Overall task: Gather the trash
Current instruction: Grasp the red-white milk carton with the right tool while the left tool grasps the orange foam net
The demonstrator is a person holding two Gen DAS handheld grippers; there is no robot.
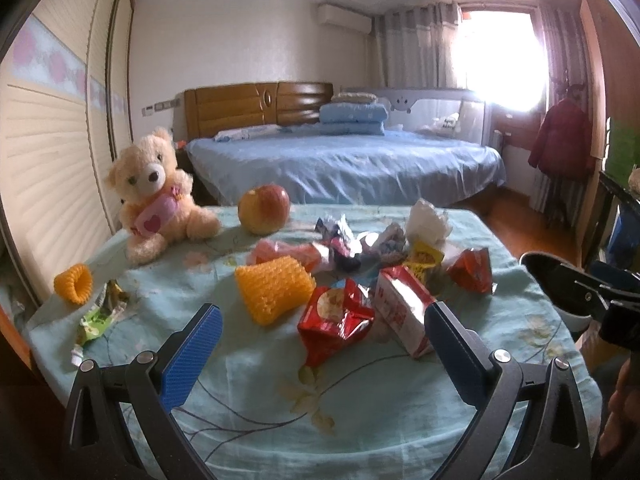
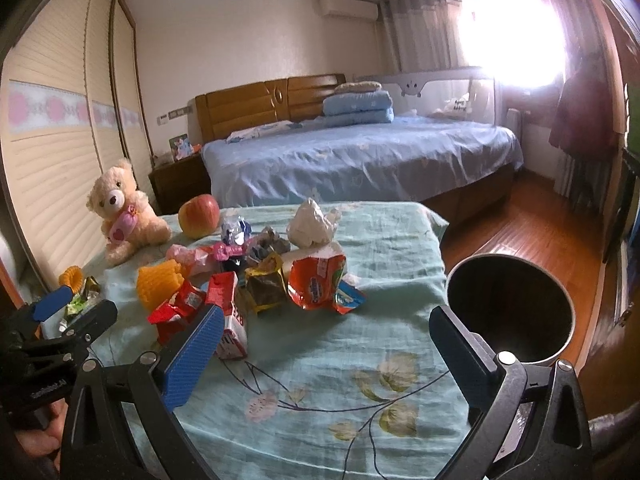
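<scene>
Several pieces of trash lie on the cloth-covered table (image 1: 360, 420): a red snack wrapper (image 1: 334, 322), a red-and-white carton (image 1: 404, 312), a yellow foam net (image 1: 272, 292), an orange-red packet (image 2: 316, 282), a crumpled white tissue (image 2: 312, 224) and a green wrapper (image 1: 98, 316). My left gripper (image 1: 324, 328) is open just in front of the red wrapper and carton, nothing between its fingers. My right gripper (image 2: 328, 340) is open over the cloth, right of the carton (image 2: 230, 320). A round metal bin (image 2: 510, 312) stands by the table's right edge.
A teddy bear (image 1: 154, 196) and an apple (image 1: 264, 208) sit at the table's far left. A second foam ring (image 1: 74, 282) lies near the left edge. Behind are a bed (image 1: 344, 164), sliding wardrobe doors and wooden floor (image 2: 532, 224).
</scene>
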